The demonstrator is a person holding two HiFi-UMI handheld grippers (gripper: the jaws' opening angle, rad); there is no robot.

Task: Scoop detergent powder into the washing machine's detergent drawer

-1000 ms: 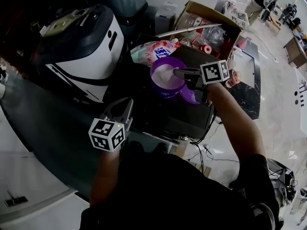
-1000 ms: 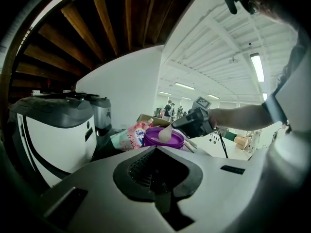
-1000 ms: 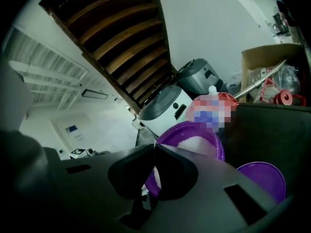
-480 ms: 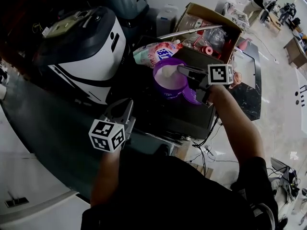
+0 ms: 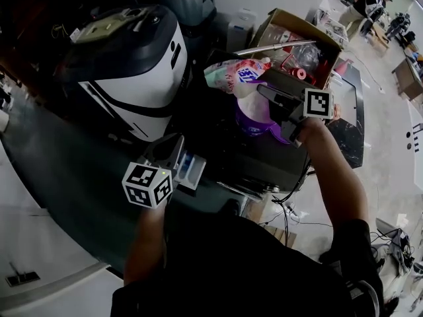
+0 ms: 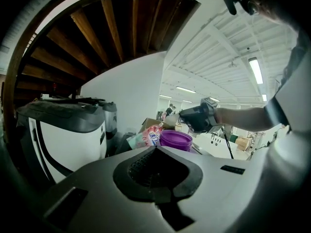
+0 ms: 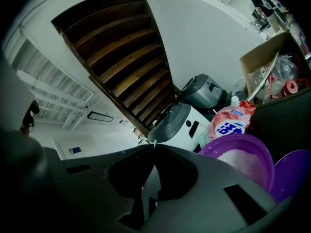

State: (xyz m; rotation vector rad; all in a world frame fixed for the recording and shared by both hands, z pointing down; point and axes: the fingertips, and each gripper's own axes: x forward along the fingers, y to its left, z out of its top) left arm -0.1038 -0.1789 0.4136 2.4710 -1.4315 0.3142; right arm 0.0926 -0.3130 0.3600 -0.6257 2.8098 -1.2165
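Head view, right side: the right gripper (image 5: 268,95) held a pale scoop (image 5: 246,88) just above the purple tub (image 5: 254,121). The scoop looked loaded and was kept level, likely so no powder spilled.
Right jaws: pressed together on the scoop's thin, flat handle, with a white sliver showing at their tips.
Left gripper: the left gripper (image 5: 169,154) sat just beside the detergent drawer (image 5: 193,170), jaws together with nothing between them, probably to steady it.
Drawer: white plastic with a blue insert, open-topped, well apart from the scoop.
Tub: round, glossy plastic holding fine white powder (image 7: 240,162). Its lid (image 5: 281,136) lay beside it, out of the way.
Pouch: a soft pink printed detergent pouch (image 5: 234,76) leaned behind the tub.
Washing machine: the washing machine (image 5: 135,65) had a smooth, rounded white-and-grey shell.
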